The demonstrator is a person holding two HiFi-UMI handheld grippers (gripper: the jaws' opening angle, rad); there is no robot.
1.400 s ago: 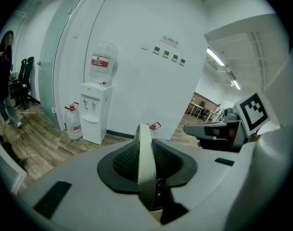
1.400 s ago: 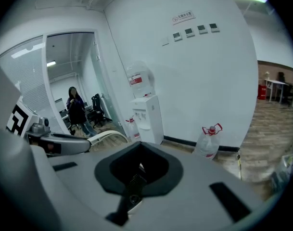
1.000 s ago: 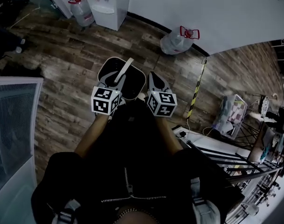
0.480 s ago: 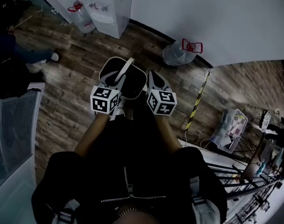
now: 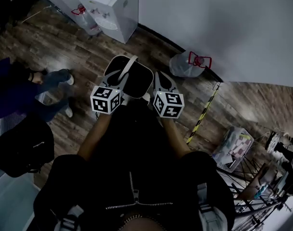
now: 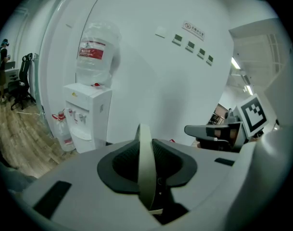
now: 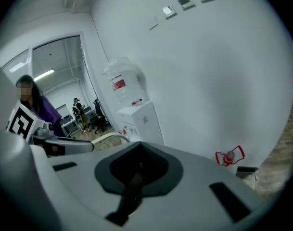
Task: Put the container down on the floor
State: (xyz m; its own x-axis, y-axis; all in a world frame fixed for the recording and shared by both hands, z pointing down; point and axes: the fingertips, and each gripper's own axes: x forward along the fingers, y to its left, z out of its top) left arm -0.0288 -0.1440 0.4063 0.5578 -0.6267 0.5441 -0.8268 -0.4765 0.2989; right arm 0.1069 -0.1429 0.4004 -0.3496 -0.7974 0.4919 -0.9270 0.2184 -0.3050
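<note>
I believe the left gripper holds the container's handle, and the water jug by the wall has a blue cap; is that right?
Only the colour is wrong: the head view shows that the water jug has a red cap, not a blue one.

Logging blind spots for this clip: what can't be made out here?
- Container underside and its clearance over the floor: head view, hidden by the container itself.
- Right gripper hold: right gripper view shows only a dark band between its jaws.
- Wall sign print: left gripper view, too small.
</note>
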